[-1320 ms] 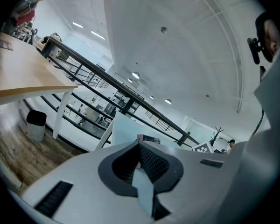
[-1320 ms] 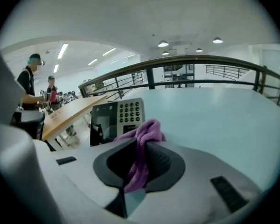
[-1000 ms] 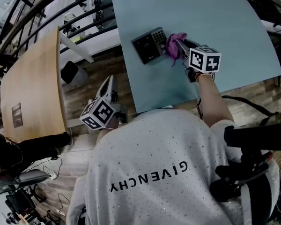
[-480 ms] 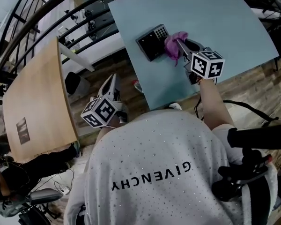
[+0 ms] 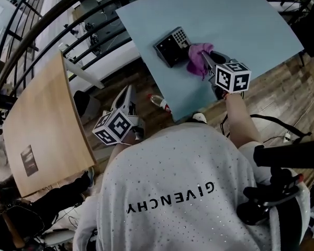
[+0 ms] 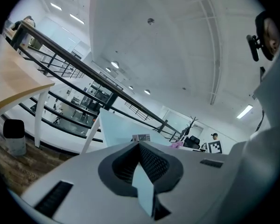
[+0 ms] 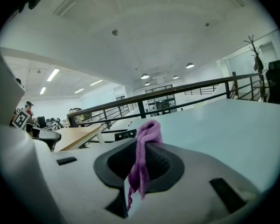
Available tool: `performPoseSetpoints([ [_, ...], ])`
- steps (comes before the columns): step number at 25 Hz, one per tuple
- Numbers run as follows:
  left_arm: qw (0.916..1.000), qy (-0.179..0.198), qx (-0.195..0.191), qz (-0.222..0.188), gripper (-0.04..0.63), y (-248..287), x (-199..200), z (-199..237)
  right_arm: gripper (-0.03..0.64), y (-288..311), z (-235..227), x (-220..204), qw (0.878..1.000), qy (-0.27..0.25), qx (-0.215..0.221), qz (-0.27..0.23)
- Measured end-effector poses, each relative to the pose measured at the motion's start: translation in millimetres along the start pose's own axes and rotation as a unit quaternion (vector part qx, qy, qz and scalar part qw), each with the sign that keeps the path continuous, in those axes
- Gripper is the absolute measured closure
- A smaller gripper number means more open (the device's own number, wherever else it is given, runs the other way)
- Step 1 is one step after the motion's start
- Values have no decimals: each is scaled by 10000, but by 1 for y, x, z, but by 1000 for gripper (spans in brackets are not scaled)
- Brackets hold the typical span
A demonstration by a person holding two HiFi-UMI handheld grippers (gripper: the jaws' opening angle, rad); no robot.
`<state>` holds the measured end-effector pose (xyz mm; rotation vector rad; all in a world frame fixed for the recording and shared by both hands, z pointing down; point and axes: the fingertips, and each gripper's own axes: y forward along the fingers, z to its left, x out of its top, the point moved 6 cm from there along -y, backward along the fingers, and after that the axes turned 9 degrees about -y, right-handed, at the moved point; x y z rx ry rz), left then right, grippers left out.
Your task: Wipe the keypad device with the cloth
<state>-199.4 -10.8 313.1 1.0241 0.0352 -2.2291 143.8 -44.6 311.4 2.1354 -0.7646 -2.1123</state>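
Ben: Cloth (image 5: 197, 60) has slipped a touch toward the person since a second ago, off the key side of the keypad (image 5: 171, 46), and the whole view has swung so the table (image 5: 240, 20) sits higher

Ana: So where is the cloth now?

Ben: Just beside the keypad's right edge, maybe brushing its near corner — not on the face. The right gripper (image 7: 146, 148) is clamped on it, with a pink fold pinched between the jaws and a tail hanging down over them

Ana: And the other one?

Ben: Left gripper (image 6: 141, 146) is off the table, over the floor at the person's left, jaws together with nothing between them. It looks to have no part in this

Ana: How far along, then?

Ben: Mid-wipe, I'd judge. The grip is made and the cloth is at the device, so the fetching is done. Whether the screen and keys are clean I can't tell — they are too small in the head view. Left to do, as I read it: more strokes across the dark screen half and the keys, since the cloth sits to one side of both right now
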Motion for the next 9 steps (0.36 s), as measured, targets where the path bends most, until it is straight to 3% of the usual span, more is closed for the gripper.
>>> performPoseSetpoints([
  [9, 9997, -183, -87, 135, 595, -4, -12, 12, 572, -20, 9, -15, 9995, -165, -210, 165],
])
